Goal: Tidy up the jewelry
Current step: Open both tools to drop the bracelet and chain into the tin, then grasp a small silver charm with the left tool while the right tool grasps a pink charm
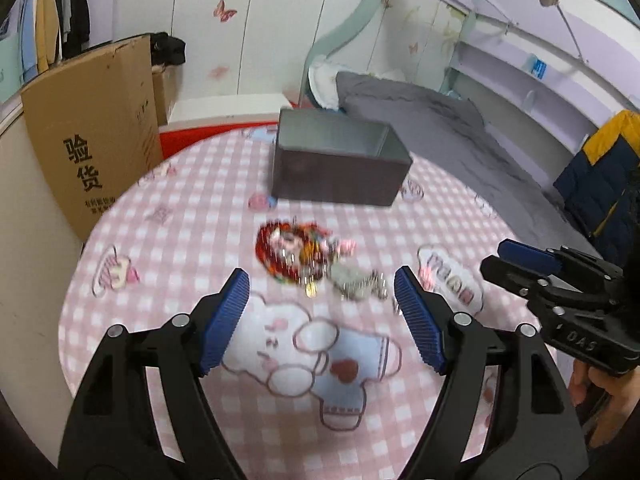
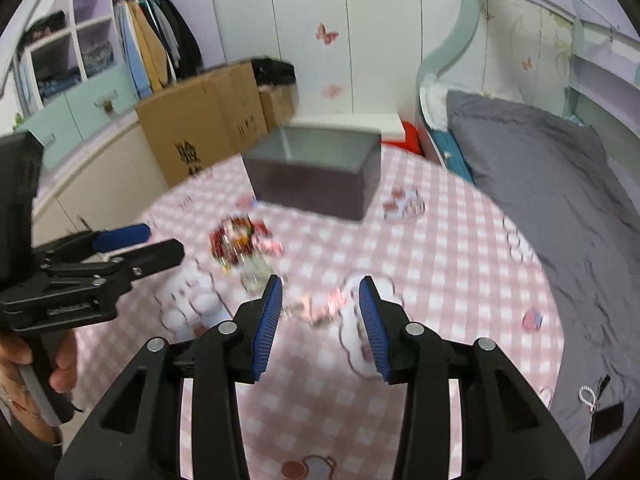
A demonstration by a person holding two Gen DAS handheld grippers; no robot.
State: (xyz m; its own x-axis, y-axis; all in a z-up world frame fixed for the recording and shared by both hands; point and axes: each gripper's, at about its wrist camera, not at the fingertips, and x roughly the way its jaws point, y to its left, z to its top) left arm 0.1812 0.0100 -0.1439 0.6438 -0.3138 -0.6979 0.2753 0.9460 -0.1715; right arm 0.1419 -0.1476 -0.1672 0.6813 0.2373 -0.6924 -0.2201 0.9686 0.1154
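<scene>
A tangled pile of jewelry (image 1: pixel 304 254), red beads, gold coins and a silver chain (image 1: pixel 360 280), lies on the pink checked tablecloth (image 1: pixel 200 208). A dark open box (image 1: pixel 336 164) stands behind it. My left gripper (image 1: pixel 322 280) is open, just short of the pile, empty. My right gripper (image 2: pixel 320 288) is open above the cloth, right of the pile (image 2: pixel 240 240), with a blurred pink chain piece (image 2: pixel 320 308) lying between its fingers. The box (image 2: pixel 316 176) is farther back. Each gripper shows in the other's view, the right (image 1: pixel 532 264) and the left (image 2: pixel 132 244).
A cardboard box (image 1: pixel 92 132) stands left of the table against a cabinet. A bed with a grey blanket (image 2: pixel 540 168) runs along the right side. A blue and yellow jacket (image 1: pixel 608 176) lies on the bed. A wardrobe with hanging clothes (image 2: pixel 152 44) is at the back left.
</scene>
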